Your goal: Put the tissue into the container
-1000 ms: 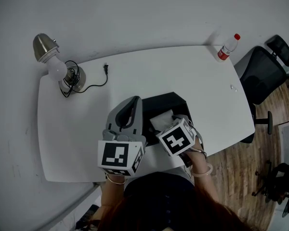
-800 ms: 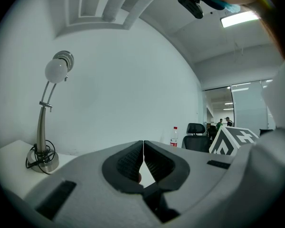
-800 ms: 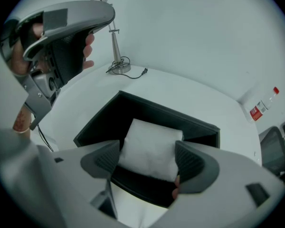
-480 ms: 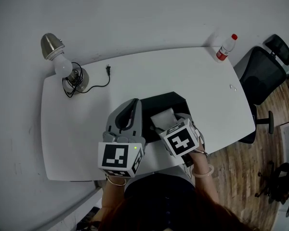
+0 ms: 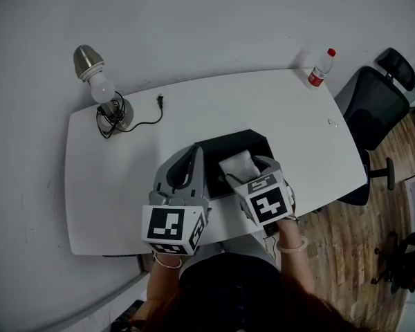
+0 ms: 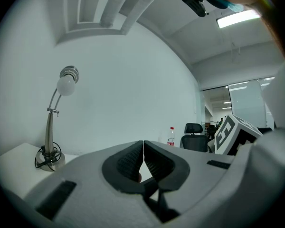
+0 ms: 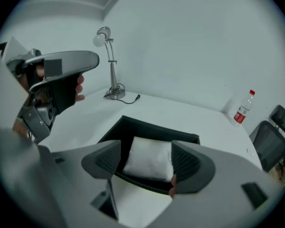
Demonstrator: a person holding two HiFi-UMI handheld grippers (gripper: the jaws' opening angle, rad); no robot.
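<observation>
Tissue is seen inside the container near the bench's front edge; the right gripper's jaws are spread over it, the left gripper's pressed together. It could be snagged by a jaw and dragged out on withdrawal.

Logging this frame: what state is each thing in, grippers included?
left gripper: shut, empty.
right gripper: open, holding nothing.
tissue: lying flat inside the container, not gripped.
container: open-topped, sitting on the table.
lamp: upright, its plug lying loose on the table.
bottle: upright, red cap on.
</observation>
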